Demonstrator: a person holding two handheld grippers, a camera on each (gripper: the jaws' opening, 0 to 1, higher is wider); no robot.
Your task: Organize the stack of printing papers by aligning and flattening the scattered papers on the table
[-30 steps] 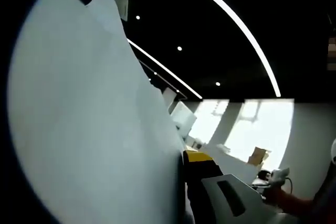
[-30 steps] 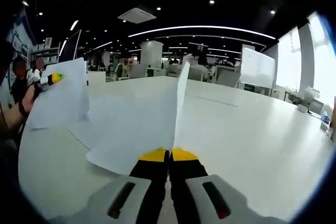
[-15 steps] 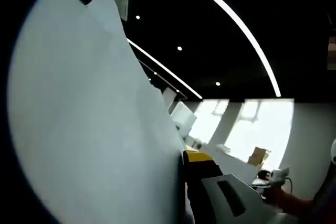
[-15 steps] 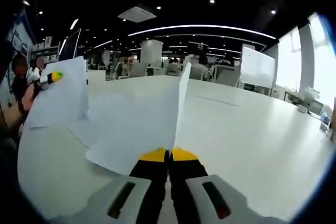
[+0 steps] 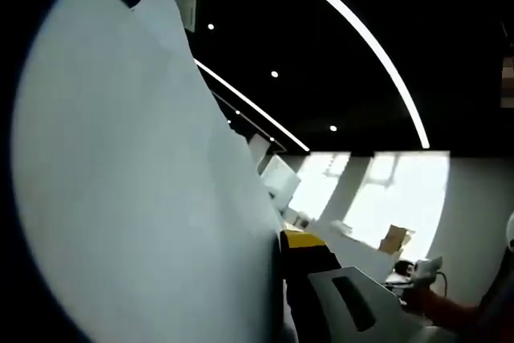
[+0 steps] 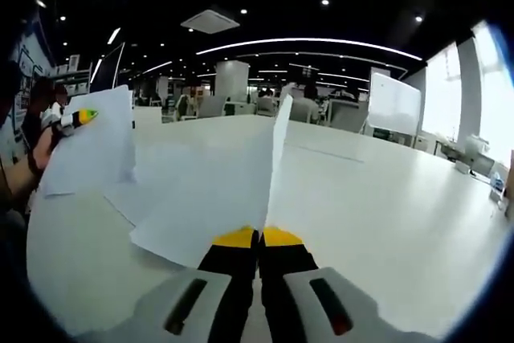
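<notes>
While the person stood at the far left of the right gripper view, the left gripper (image 6: 83, 118), a small yellow-and-green tip at that person's hand, was clenched on the upper corner of a white sheet of printing paper (image 6: 90, 154), which hung lifted above the broad white table (image 6: 385, 214). Just right of it, more loose white sheets (image 6: 201, 190) lay overlapping on the table, fanned out rather than squared up. Rightward again, at the bottom centre, the right gripper (image 6: 259, 238) had its yellow-tipped black jaws pressed together on the near edge of one sheet, which rose from the jaws in a tall upright fold running straight ahead.

The relation that mattered was that the scattered sheets lay between the two grippers, ahead and to the left of the right one, with their long edges running roughly away from it. The left gripper was probably nearer the outlying sheet; the right was nearer the main pile.

The left gripper view gave the close side: its held sheet (image 5: 136, 190) covered the left half, against one yellow-tipped jaw, with dark ceiling and strip lights to the right. The table and the pile's layout were seen from the right gripper view.
</notes>
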